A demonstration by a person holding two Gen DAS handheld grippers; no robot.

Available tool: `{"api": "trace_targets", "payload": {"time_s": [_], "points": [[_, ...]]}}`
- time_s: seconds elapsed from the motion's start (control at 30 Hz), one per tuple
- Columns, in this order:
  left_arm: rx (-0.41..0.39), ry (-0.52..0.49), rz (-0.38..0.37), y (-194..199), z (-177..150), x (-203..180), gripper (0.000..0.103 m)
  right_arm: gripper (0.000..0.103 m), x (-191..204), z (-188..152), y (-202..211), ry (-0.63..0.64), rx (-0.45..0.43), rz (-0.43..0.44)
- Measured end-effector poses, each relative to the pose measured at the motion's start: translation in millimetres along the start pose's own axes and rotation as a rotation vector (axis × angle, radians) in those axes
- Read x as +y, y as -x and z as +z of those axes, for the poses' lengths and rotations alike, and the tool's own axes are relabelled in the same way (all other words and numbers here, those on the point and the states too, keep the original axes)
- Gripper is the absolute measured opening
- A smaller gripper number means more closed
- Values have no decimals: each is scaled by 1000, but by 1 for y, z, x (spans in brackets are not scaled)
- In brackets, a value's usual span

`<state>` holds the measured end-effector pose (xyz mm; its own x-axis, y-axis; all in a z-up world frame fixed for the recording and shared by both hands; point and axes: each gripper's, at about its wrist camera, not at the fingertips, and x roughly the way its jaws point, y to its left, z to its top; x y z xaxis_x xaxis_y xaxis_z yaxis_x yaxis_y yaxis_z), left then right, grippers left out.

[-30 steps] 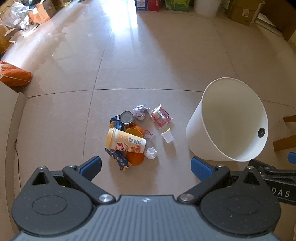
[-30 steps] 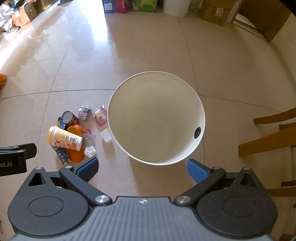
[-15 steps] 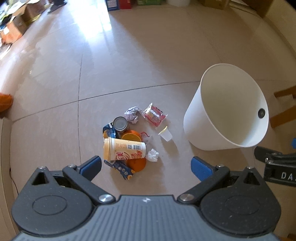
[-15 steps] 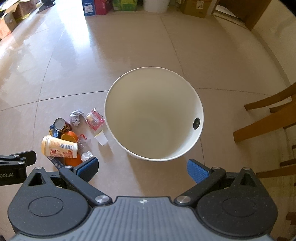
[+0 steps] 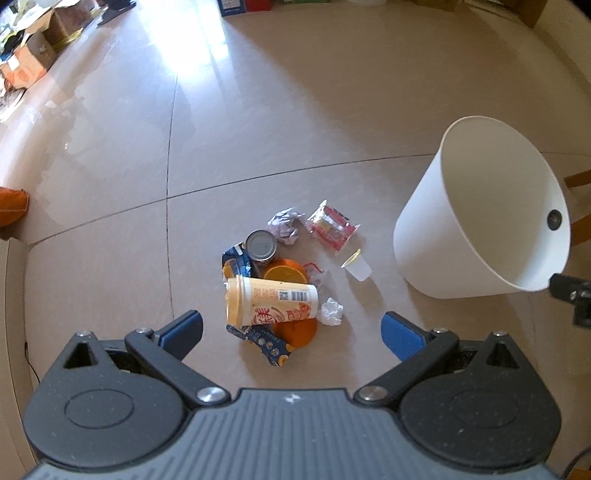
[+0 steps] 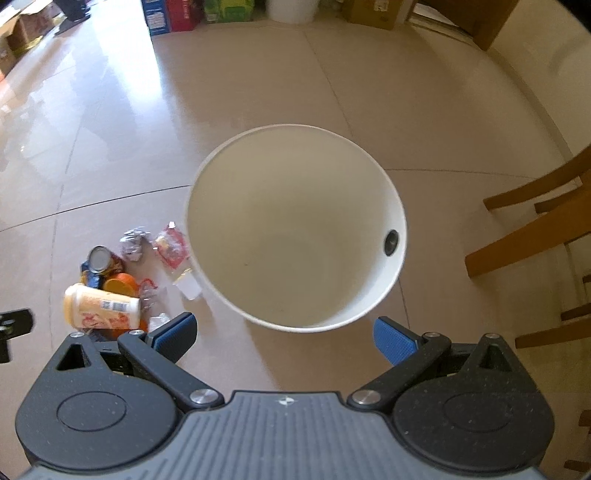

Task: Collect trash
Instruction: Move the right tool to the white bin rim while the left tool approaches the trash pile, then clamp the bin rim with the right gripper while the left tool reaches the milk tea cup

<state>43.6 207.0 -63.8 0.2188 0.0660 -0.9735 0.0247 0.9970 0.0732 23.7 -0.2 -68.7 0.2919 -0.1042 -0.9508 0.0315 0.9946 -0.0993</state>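
Note:
A heap of trash lies on the tiled floor: a yellow drink cup [image 5: 271, 301] on its side, a tin can [image 5: 261, 246], orange lids [image 5: 285, 272], a blue wrapper [image 5: 267, 343], crumpled paper [image 5: 283, 224], a red snack packet [image 5: 332, 225], a small clear cup [image 5: 357, 266] and a white paper ball [image 5: 331, 312]. To its right stands a white bin [image 5: 476, 218], empty inside [image 6: 295, 236]. My left gripper [image 5: 291, 328] hangs open above the heap's near side. My right gripper [image 6: 282, 334] is open over the bin's near rim, holding nothing.
Cardboard boxes [image 5: 33, 62] line the far left. Coloured boxes [image 6: 177, 14] and a white tub [image 6: 291, 9] stand at the far wall. Wooden chair legs [image 6: 535, 229] are right of the bin. An orange bag [image 5: 11, 206] lies at the left edge.
Both grippers have moved forward and lower, so the trash heap and the bin look larger and nearer. Both stay open and nothing on the floor has moved.

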Motion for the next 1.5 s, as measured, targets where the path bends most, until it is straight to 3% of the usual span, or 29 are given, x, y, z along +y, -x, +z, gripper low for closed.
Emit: {"api": "trace_targets", "payload": {"time_s": [0.33, 0.5, 0.7, 1.0, 1.07, 1.33, 1.5], "points": [[47, 49, 29, -35, -17, -6, 102, 103, -53, 10, -40, -52, -43, -52], [71, 57, 48, -47, -27, -9, 102, 97, -84, 24, -62, -95, -70, -72], [103, 86, 61, -60, -38, -12, 102, 82, -115, 43, -98, -143, -54, -73], [136, 130, 52, -74, -53, -24, 102, 43, -131, 61, -142, -185, 52, 30], [143, 138, 49, -75, -56, -26, 102, 16, -128, 64, -146, -163, 68, 50], [148, 133, 54, -75, -58, -26, 102, 10, -124, 83, -148, -90, 114, 51], [143, 130, 58, -75, -59, -24, 102, 10, -128, 81, -140, -19, 69, 92]]}}
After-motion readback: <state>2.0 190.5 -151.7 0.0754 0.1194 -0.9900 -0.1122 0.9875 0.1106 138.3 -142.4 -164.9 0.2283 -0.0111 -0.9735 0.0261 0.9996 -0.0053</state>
